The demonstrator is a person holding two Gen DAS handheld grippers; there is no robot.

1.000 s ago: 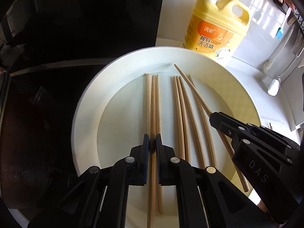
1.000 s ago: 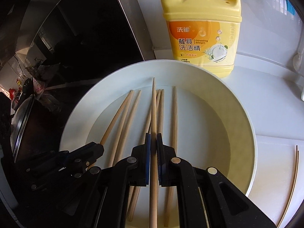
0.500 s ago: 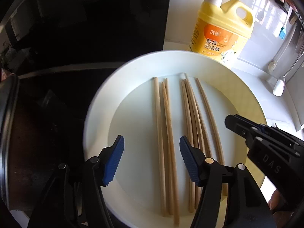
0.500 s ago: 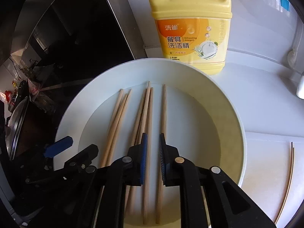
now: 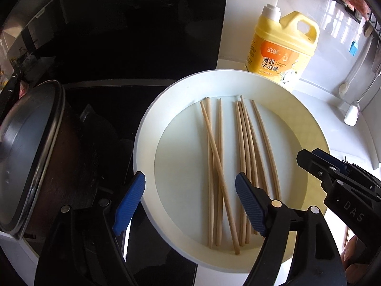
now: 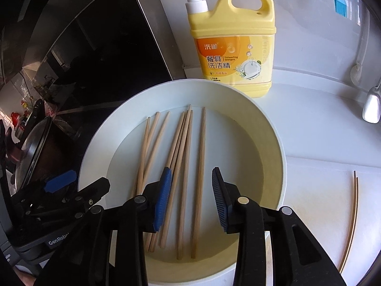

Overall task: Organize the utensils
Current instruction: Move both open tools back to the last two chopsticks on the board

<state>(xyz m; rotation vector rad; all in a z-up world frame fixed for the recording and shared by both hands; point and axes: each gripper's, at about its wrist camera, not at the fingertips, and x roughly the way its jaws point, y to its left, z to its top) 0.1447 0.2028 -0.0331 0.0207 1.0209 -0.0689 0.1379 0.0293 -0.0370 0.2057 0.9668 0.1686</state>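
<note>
Several wooden chopsticks (image 5: 215,159) lie side by side in a white round plate (image 5: 147,128); one crosses two others on the left. In the right wrist view the chopsticks (image 6: 201,166) lie in the same plate (image 6: 273,147). My left gripper (image 5: 190,200) is open and empty above the plate's near left edge. My right gripper (image 6: 191,197) is open and empty above the near ends of the chopsticks. The right gripper also shows in the left wrist view (image 5: 316,159), and the left gripper in the right wrist view (image 6: 78,181).
A yellow dish soap bottle (image 6: 234,45) stands behind the plate on the white counter. A black stove top (image 5: 107,100) with a lidded pot (image 5: 26,152) lies to the left. Spoons (image 5: 351,116) hang at the right. Two thin sticks (image 6: 352,214) lie on the counter at the right.
Both grippers let go of their chopsticks, opened and pulled back from the plate. The chopsticks now all lie in the plate.
</note>
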